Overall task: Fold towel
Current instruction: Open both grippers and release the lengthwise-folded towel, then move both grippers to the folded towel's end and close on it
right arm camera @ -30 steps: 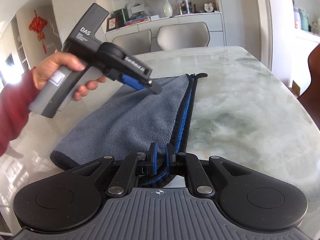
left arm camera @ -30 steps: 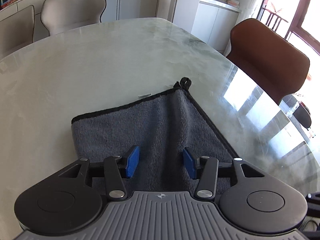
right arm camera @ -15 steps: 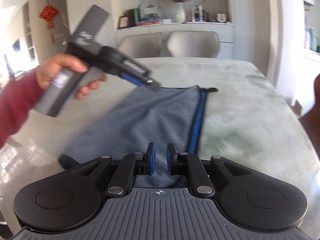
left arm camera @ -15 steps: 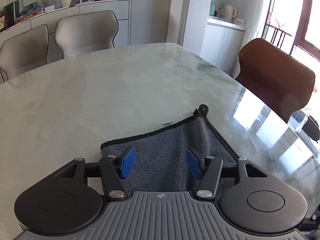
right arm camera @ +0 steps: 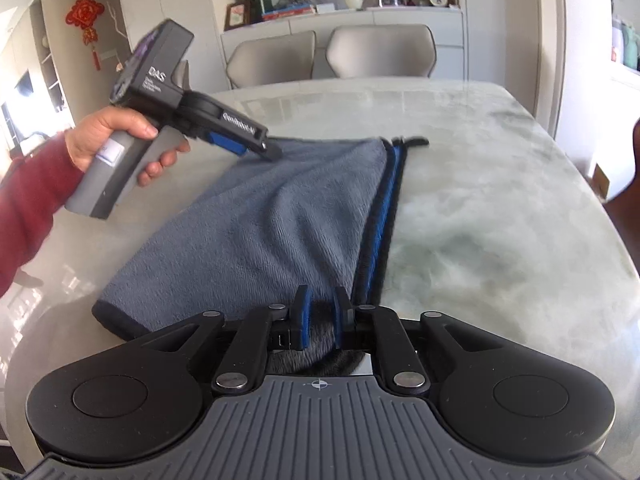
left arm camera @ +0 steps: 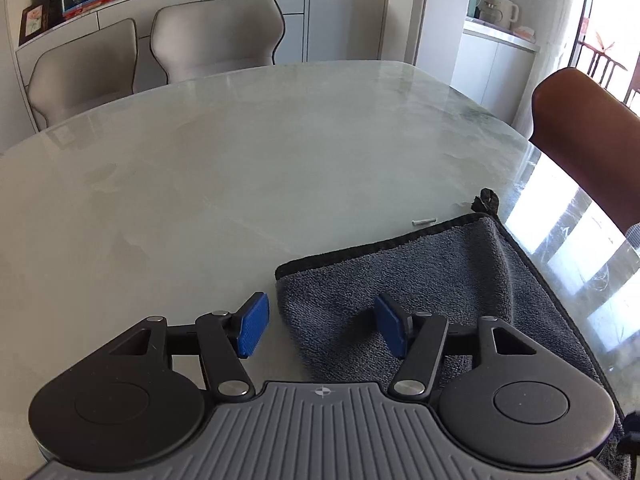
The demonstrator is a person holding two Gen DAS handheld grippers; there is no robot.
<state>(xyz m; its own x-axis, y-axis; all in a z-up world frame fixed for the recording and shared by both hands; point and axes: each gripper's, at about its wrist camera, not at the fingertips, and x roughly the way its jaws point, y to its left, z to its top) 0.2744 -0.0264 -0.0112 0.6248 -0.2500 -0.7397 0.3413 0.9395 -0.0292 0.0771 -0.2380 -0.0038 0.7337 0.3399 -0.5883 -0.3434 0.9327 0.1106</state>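
Left gripper (left arm camera: 322, 330), jaws spread, had drifted off towel (right arm camera: 280, 224) toward folded edge; right gripper (right arm camera: 319, 316) regripped near corner, pinching cloth: next fold likely.

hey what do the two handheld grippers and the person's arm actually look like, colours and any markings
Each gripper, left gripper and right gripper, has black linkage arms with silver pivot screws, two round black discs, a ribbed grey housing with a small crosshair mark, and blue textured finger pads. Seen from the right wrist view, the left gripper has a grey pistol-style handle, a black body with white "DAS" lettering and a blue strip. The bare left hand wears a dark red sleeve.
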